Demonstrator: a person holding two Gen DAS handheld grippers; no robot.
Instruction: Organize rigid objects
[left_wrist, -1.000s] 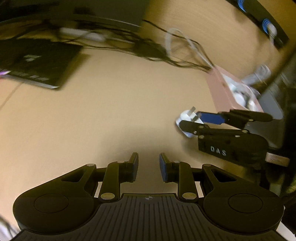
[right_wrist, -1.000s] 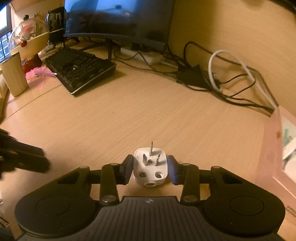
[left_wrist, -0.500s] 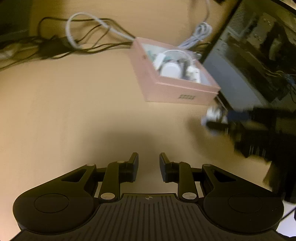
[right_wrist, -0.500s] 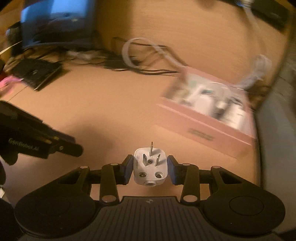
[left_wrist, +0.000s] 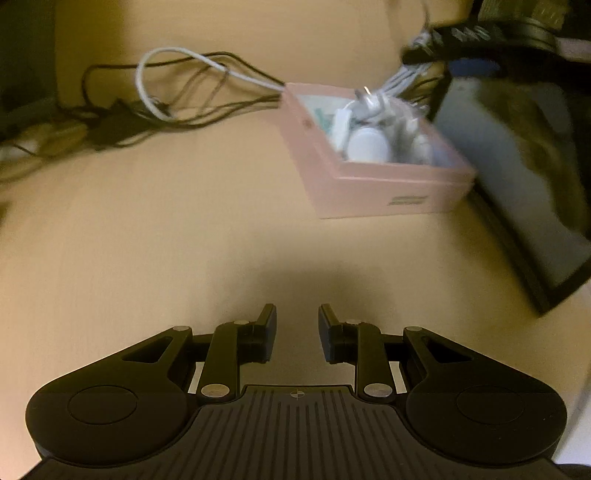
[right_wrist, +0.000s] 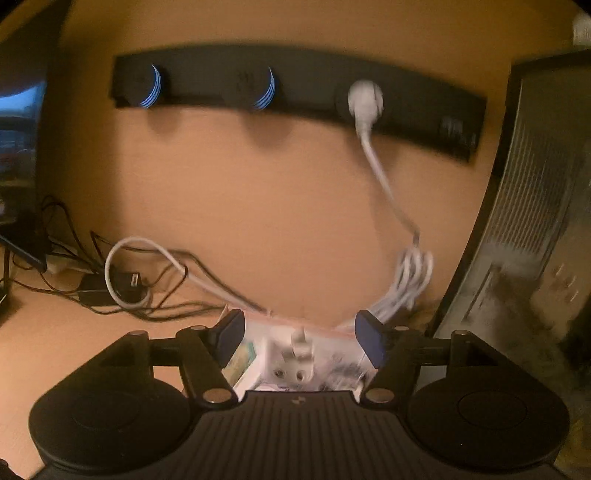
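The right gripper (right_wrist: 299, 341) hangs over the pink box (right_wrist: 258, 319), its jaws opening. The blue pads (right_wrist: 229, 334) stand clear on either side of the white plug adapter (right_wrist: 291, 363), which sits between and below them, prongs up, no longer pinched. The frame is blurred, so I cannot tell whether the adapter has come to rest among the box's contents. In the left wrist view that same gripper (left_wrist: 461, 46) shows as a dark smear above the far corner of the box (left_wrist: 373, 181), and the adapter (left_wrist: 369, 101) lies over the white chargers (left_wrist: 369, 146) piled inside.

The left gripper (left_wrist: 297, 332) is held low over the bare bench (left_wrist: 166, 229), its jaws a small way apart with nothing between them, well short of the box.

Around the box: a loop of white cable (left_wrist: 162, 85) and a tangle of black leads (left_wrist: 110, 122) run along the back of the bench up to the box's left wall. A bundled white cord (right_wrist: 410, 280) hangs down to the box's far edge from a white plug (right_wrist: 365, 98) seated in a black socket strip (right_wrist: 295, 99) on the wall. A dark computer case (left_wrist: 517, 177) stands close against the box's right side, hemming it in there.
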